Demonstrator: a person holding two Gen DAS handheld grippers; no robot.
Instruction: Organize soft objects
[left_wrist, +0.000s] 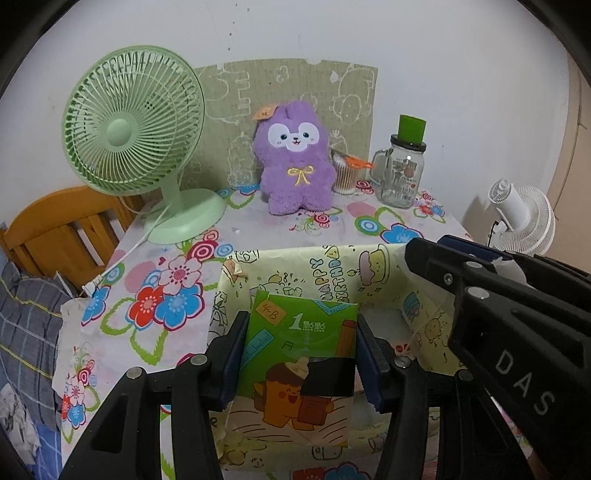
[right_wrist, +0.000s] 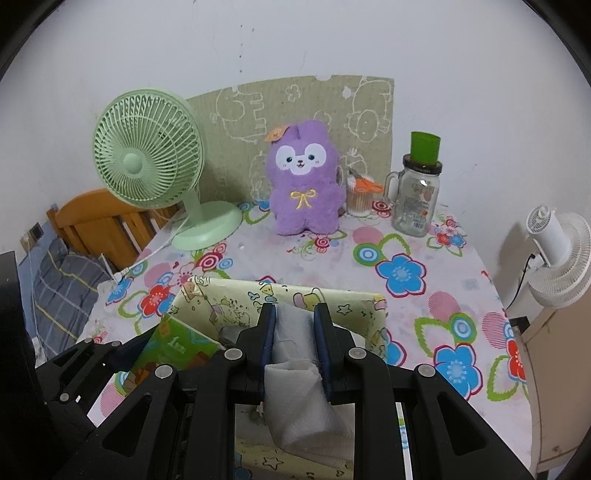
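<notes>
Left wrist view: the left gripper (left_wrist: 301, 354) is pinching a green tissue pack (left_wrist: 299, 354) over the yellow cartoon box (left_wrist: 369, 269). The right gripper (right_wrist: 297, 332) is squeezing a white paper towel (right_wrist: 295, 369) above that same box, on the flowery table.

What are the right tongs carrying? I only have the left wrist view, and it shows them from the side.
Observer: A white paper towel, pinched between the right tongs.
Operator: Is it over the box?
Observer: Yes, over the yellow cartoon-print box, right of the green tissue pack.
Operator: Anything beyond the table's right edge?
Observer: A beige cabinet, below the white fan.
</notes>
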